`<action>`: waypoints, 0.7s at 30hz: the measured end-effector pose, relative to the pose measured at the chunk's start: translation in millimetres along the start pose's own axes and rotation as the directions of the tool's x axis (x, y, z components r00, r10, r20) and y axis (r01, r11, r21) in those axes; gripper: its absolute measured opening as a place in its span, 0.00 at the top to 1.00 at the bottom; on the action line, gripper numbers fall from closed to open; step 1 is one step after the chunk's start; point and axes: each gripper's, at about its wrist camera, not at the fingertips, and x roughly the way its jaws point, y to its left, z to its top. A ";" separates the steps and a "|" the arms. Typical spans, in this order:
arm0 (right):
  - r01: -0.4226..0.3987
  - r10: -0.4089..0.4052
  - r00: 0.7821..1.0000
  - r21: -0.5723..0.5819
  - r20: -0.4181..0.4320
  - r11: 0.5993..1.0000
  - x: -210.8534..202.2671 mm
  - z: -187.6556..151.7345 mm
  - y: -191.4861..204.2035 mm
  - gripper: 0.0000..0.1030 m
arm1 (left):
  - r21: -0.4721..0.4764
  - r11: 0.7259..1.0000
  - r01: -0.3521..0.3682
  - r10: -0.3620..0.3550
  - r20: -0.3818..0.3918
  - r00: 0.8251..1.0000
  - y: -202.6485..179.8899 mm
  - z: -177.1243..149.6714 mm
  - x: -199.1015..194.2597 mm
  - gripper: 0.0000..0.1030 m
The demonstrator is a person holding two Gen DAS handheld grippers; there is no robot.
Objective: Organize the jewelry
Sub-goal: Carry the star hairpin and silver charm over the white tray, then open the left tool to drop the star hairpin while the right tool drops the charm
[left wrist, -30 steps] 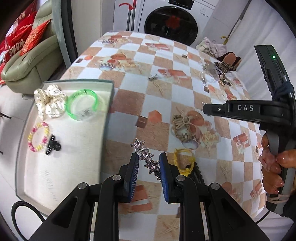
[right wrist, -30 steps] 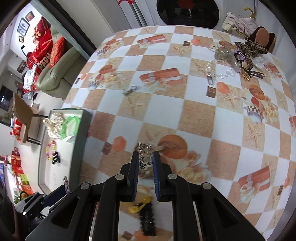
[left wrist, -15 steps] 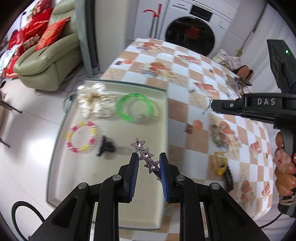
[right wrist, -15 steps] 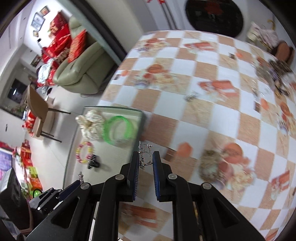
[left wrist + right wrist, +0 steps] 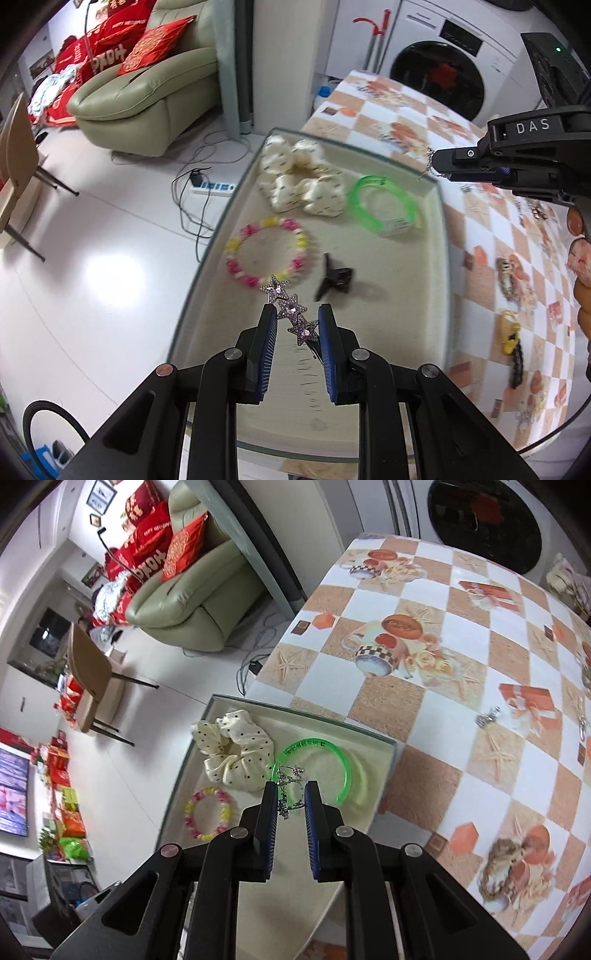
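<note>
Two handheld grippers hover over a shallow tray [image 5: 441, 236] that sits at the corner of a table [image 5: 461, 657] covered in an orange and white checked cloth. The left gripper [image 5: 294, 325] is closed narrowly on a hair clip [image 5: 291, 310] decorated with three sparkling stars; the stars stick out past the fingertips, above the near part of the tray, probably so the clip can be set down without touching other pieces. The right gripper [image 5: 290, 797] pinches a thin silver chain [image 5: 286, 786], which dangles from its tips above the tray's far side, over a green bangle [image 5: 317, 764].

Already lying in the tray are a cream dotted scrunchie [image 5: 301, 181], the green bangle, a pink and yellow bead bracelet [image 5: 266, 253] and a small black claw clip [image 5: 334, 277], spaced apart as if sorted. More pieces wait on the table, including a yellow clip [image 5: 511, 332]. Both held items appear ready for release into the tray's open spaces
</note>
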 end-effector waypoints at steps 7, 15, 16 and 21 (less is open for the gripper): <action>0.052 -0.052 0.998 -0.001 -0.047 0.999 38.9 3.1 -2.5 0.85 | -0.020 0.999 -0.025 0.025 -0.024 0.999 14.7 -2.0 23.3 0.73; 0.076 -0.076 0.995 -0.004 -0.072 0.997 65.3 5.3 -3.1 0.85 | 0.001 0.999 -0.052 0.052 -0.042 0.998 11.2 0.4 39.7 0.73; 0.081 -0.081 0.994 -0.003 -0.076 0.997 68.0 5.1 -3.4 0.85 | 0.001 0.998 -0.058 0.058 -0.045 0.997 10.9 0.3 41.0 0.73; 0.097 -0.097 0.991 0.000 -0.092 0.995 78.5 4.3 -6.4 0.84 | 0.001 0.997 -0.076 0.076 -0.059 0.995 8.3 -1.0 47.0 0.73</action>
